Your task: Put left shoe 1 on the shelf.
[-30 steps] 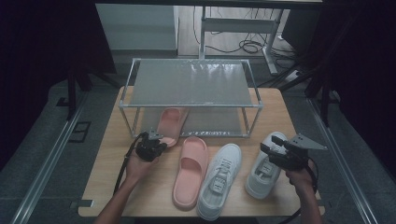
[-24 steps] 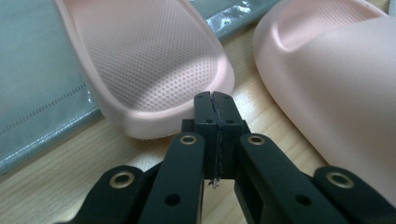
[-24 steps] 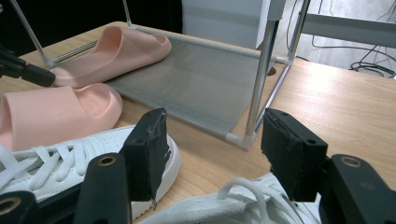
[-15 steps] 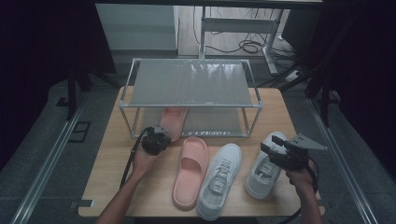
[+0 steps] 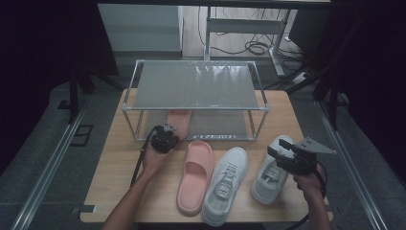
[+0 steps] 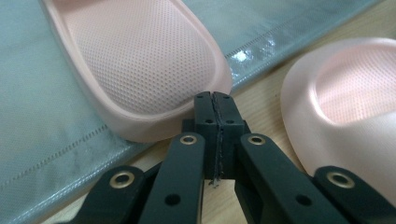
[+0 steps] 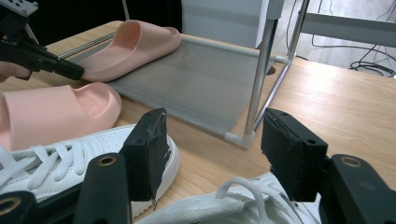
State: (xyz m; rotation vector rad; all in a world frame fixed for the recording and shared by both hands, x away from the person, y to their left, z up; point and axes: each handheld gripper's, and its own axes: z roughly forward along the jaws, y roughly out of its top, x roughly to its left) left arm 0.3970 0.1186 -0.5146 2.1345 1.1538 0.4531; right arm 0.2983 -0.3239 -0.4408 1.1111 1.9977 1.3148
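Left gripper (image 6: pixel 215 100): jaws closed, empty, tips at heel of pink foam slipper (image 6: pixel 140 60) on rack's lower shelf (image 6: pixel 42 135).
Right gripper (image 7: pixel 210 154): jaws wide apart, empty, over white lace-up sneaker (image 7: pixel 243 205) near table's front right corner.

Your left gripper (image 5: pixel 165 139) sits at the rack's (image 5: pixel 196 109) open front, the top shelf (image 5: pixel 196 86) roofing the slipper (image 5: pixel 178 116) on the lower shelf. To its right a second slipper (image 5: pixel 194 175) and two sneakers (image 5: pixel 225 184) crowd the table (image 5: pixel 115 177). Bare table lies left of your left hand and right of the rack.
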